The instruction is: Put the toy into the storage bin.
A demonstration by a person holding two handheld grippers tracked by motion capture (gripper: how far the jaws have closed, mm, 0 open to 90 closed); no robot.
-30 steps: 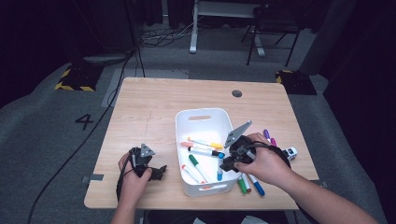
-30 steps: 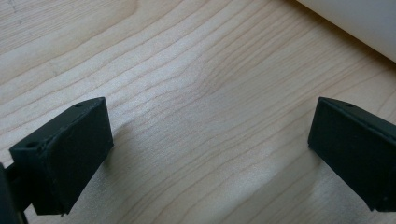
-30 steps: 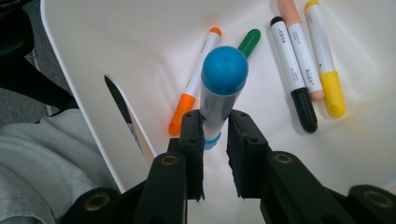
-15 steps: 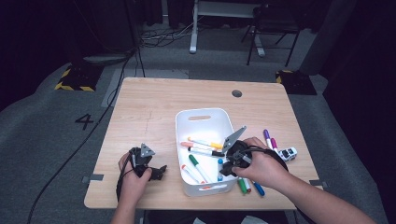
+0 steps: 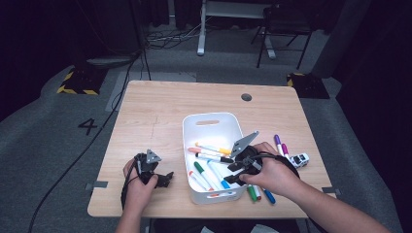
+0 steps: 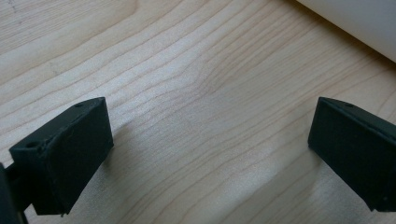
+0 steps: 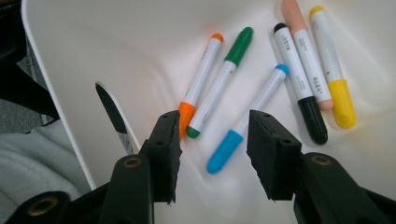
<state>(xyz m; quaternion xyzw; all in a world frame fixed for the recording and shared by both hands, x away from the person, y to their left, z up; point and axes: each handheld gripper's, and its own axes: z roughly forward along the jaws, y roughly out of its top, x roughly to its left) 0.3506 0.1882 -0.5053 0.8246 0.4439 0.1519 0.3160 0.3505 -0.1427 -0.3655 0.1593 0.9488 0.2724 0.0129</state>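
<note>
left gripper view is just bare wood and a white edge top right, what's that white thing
Observer: It's the wall of a white bin, standing just right of the left hand-held gripper.
Operator: where's the other one
Observer: The right hand-held gripper hangs over the bin's inside. Its jaws have just been opening, with nothing gripped; a blue marker lies on the floor beneath.
Operator: any markers still outside
Observer: Yes, a green marker and a purple marker lie on the table right of the bin.
</note>
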